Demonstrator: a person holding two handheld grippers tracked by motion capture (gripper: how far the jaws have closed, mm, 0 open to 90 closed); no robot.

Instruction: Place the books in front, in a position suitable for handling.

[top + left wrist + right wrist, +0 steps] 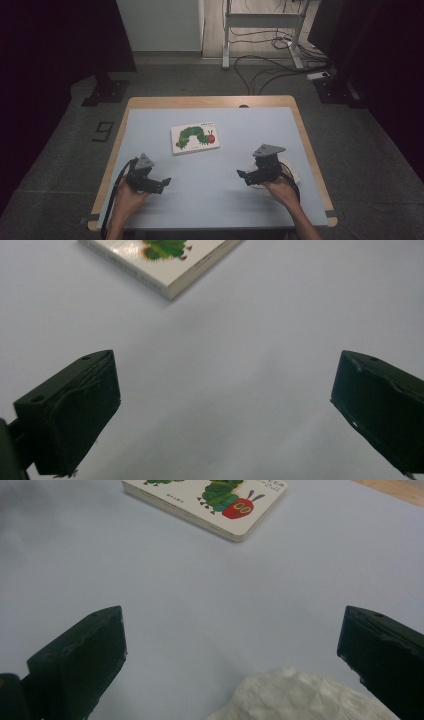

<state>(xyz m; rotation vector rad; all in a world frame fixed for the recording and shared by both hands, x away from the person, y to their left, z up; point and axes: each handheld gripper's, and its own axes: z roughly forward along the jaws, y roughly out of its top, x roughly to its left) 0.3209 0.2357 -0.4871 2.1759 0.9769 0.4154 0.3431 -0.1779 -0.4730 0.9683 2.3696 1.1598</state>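
Note:
A white board book (pixel 196 138) with a green caterpillar on its cover lies flat in the middle of the light blue mat (pixel 225 125). My left gripper (pixel 161 184) is held near the front left of the mat, open and empty, well short of the book. Its own view (pixel 225 410) has the book's corner (pixel 165 260) at the top, beyond wide-apart jaws. My right gripper (pixel 244 177) is at the front right, open, with nothing between its fingers. In its own view (pixel 230 655), a white crumpled cloth (pixel 295 695) lies just under the jaws and the book (pixel 210 500) lies farther off.
The mat covers a wooden table (pixel 210 101) whose edge shows at the back and sides. The white cloth (pixel 295 175) lies beneath the right hand. Cables and a desk frame (pixel 260 30) stand on the floor beyond the table.

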